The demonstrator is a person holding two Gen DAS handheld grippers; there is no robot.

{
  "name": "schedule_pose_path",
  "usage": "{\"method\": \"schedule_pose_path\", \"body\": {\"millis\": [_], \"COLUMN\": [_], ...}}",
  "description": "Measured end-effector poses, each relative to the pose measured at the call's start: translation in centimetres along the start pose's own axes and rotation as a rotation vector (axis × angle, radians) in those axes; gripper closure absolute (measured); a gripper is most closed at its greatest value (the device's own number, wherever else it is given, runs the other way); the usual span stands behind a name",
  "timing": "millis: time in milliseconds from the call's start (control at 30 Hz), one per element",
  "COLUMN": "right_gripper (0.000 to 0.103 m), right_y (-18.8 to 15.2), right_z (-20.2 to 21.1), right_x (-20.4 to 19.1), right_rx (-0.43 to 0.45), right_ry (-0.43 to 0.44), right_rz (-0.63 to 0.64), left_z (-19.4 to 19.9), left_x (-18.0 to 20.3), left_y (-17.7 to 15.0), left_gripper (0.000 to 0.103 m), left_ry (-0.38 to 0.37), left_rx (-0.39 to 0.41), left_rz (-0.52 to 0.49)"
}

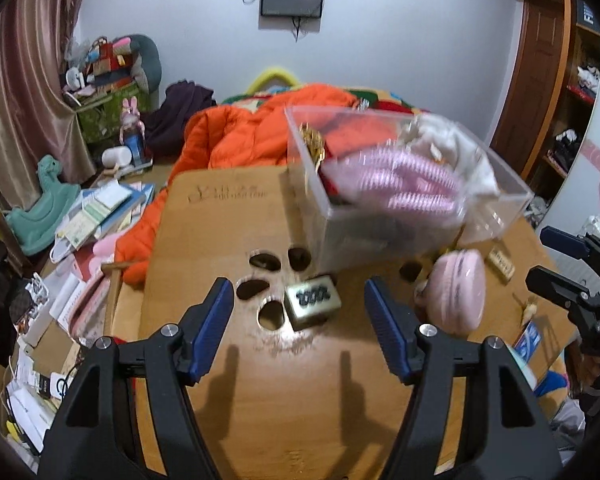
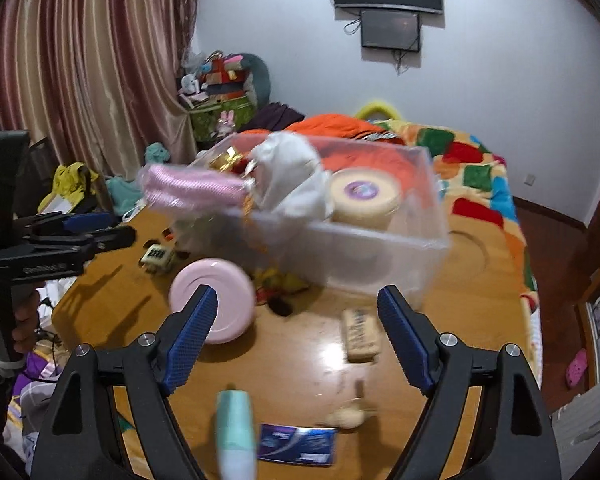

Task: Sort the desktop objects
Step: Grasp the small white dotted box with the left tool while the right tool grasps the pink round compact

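A clear plastic box (image 1: 380,236) (image 2: 364,248) stands on the wooden table (image 1: 283,396), holding a pink ribbed bag (image 1: 396,184), white cloth (image 2: 291,176) and a cream round tin (image 2: 364,196). A small gold block (image 1: 312,305) with dark markings lies between the tips of my open, empty left gripper (image 1: 300,312). A pink round case (image 2: 211,300) (image 1: 458,290) lies by the left finger of my open, empty right gripper (image 2: 295,320). A tan eraser-like block (image 2: 360,334) lies near its right finger.
A mint tube (image 2: 235,432), a blue packet (image 2: 297,444) and a small beige piece (image 2: 346,416) lie at the table's near edge. An orange jacket (image 1: 239,136) lies behind the table. Papers (image 1: 99,216) clutter the left. The table has cut-out holes (image 1: 265,260).
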State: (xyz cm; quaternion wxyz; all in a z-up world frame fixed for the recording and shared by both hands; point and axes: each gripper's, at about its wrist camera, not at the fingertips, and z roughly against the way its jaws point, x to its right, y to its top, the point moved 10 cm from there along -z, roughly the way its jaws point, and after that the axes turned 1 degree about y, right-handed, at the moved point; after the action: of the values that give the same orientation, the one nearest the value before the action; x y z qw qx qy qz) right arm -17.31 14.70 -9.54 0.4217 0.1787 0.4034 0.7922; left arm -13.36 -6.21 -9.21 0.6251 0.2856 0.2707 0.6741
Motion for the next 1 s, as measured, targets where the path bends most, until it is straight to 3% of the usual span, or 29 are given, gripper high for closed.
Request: {"method": "schedule_pose_path", "body": {"millis": [333, 533, 667, 800, 900, 1000], "right_gripper": [0.024, 0.035, 0.04, 0.04, 0.04, 0.04], "right_y": [-1.2, -1.7, -1.6, -1.5, -1.6, -1.9], "right_z": [-3.9, -6.2, -6.6, -6.7, -6.5, -6.2], "right_x": [-4.4, -4.6, -4.5, -4.2, -4.0, -4.0], "right_rx": [-0.074, -0.11, -0.112, -0.121, -0.121, -0.124], "right_ry": [0.094, 0.102, 0.107, 0.145, 0.159, 0.167], "right_rz": [0.058, 0.053, 0.042, 0.006, -0.01, -0.016], "left_z": [-2.7, -4.0, -4.6, -4.6, -4.3, -4.2], "left_x": [1.3, 1.5, 1.5, 1.5, 1.2, 1.0], "left_y": [-1.3, -1.3, -1.6, -1.6, -1.7, -1.8], "left_gripper": [0.036, 0.049, 0.051, 0.055, 0.066, 0.068], "left_ry": [-0.04, -0.051, -0.04, -0.014, 0.022, 0.016], "left_rx": [-0.056, -0.082, -0.097, -0.087, -0.072, -0.066], "left_rz": [-0.003, 0.013, 0.018, 0.014, 0.007, 0.017]}}
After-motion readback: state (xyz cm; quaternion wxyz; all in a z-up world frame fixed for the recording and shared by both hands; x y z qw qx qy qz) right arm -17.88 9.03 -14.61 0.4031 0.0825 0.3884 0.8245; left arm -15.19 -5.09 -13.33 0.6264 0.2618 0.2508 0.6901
